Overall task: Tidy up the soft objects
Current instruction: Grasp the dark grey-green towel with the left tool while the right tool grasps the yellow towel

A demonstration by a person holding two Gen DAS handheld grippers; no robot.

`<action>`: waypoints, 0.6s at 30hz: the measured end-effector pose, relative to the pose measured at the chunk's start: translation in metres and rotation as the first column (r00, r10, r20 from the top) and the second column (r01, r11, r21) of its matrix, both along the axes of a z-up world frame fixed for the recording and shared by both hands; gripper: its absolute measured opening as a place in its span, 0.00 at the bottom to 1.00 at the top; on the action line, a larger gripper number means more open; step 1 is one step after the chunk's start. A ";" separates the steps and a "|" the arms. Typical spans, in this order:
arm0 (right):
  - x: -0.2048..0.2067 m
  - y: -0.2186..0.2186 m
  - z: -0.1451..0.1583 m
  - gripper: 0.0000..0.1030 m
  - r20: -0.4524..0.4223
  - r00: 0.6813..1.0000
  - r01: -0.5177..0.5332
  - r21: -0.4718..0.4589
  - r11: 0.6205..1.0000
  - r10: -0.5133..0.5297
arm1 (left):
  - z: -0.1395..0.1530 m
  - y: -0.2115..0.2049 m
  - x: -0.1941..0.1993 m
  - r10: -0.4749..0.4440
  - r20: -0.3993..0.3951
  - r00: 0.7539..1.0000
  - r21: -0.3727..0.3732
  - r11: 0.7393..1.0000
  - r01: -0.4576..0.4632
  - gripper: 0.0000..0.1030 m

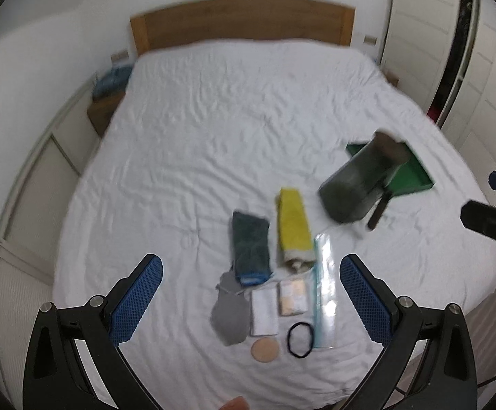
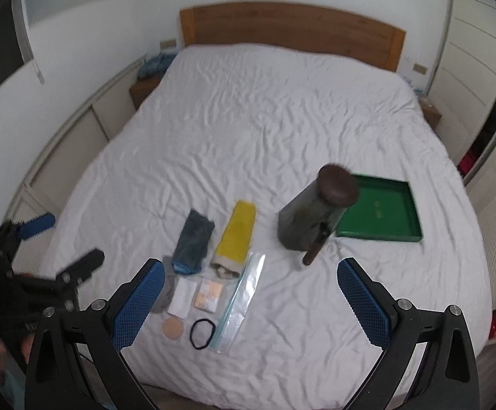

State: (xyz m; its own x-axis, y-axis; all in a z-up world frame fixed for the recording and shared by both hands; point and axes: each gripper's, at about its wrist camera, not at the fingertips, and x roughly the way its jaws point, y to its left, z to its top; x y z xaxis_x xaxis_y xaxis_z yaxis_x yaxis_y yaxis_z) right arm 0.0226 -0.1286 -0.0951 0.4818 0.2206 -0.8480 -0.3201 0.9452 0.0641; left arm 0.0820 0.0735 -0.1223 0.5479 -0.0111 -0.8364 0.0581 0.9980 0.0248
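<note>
no lettering, label or number can be read on anything here.

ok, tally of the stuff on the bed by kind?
Rolled cloths: 2, dark teal, yellow
Grey sock: 1
Flat packets: 3, white, beige, clear long
Round items: 2, tan pad, black hair tie
Containers: 2, dark canister, green tray
Total: 10

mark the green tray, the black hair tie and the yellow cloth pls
Shallow green square tray (image 2: pixel 377 205): right wrist view, on its bare floor.
Black elastic hair tie (image 1: pixel 290 333): left wrist view, on the loop's left side.
Folded yellow cloth (image 1: pixel 293 227): left wrist view, on its middle.
</note>
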 end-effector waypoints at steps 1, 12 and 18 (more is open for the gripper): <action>0.011 0.006 -0.021 1.00 -0.013 1.000 -0.010 -0.012 1.000 0.010 | -0.018 0.003 0.010 -0.011 -0.024 1.000 -0.001 1.000 0.011 0.99; 0.146 0.053 -0.226 0.99 -0.141 0.988 -0.055 0.029 0.998 0.059 | -0.197 0.009 0.106 -0.067 -0.220 0.973 -0.021 0.998 0.064 0.98; 0.201 0.083 -0.305 0.99 -0.135 0.988 -0.080 0.011 0.997 0.081 | -0.256 0.002 0.140 -0.069 -0.275 0.959 0.036 0.996 0.082 0.98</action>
State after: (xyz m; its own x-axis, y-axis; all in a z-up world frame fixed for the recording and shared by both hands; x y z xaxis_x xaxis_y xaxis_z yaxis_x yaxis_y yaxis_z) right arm 0.2239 -0.0457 -0.4005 0.3433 0.2588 -0.9029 -0.3828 0.9164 0.1171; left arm 0.2215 0.0755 -0.3788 0.2974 -0.0015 -0.9547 0.1447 0.9885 0.0436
